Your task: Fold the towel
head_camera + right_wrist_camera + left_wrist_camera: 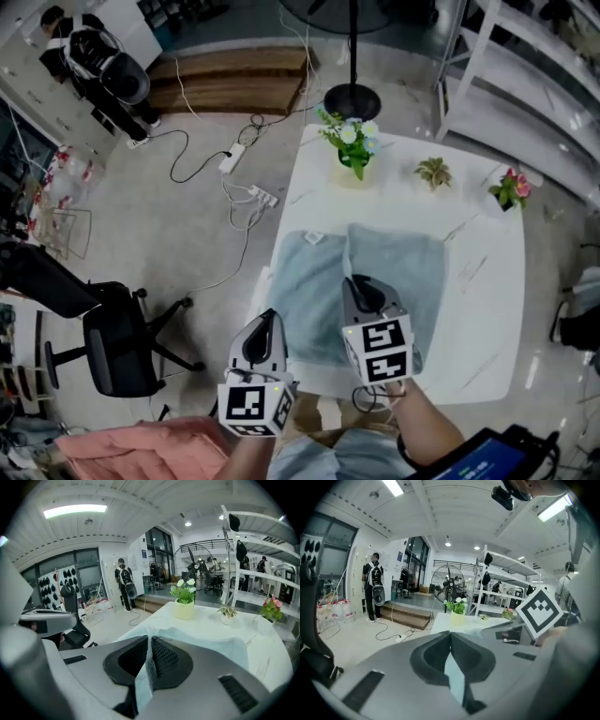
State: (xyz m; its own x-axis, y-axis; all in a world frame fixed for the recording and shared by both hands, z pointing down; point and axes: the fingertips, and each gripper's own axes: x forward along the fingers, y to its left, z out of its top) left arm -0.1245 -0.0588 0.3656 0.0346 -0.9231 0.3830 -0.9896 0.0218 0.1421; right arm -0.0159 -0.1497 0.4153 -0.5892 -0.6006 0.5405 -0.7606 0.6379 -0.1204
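Head view: pale blue towel (314, 295), centre ridge, spread over table (487, 300).

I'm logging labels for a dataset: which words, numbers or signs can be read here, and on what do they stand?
Nothing readable.
Tag on the towel: too small.
Blue screen: blurred.
Wall sign: too small.
Marker cubes: square patterns, no words.

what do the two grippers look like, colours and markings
The left gripper and right gripper match. Each has a smooth grey shell that tapers toward the jaws, which are lined with dark ribbed pads. At the back of each sits a white cube printed with black square markers.
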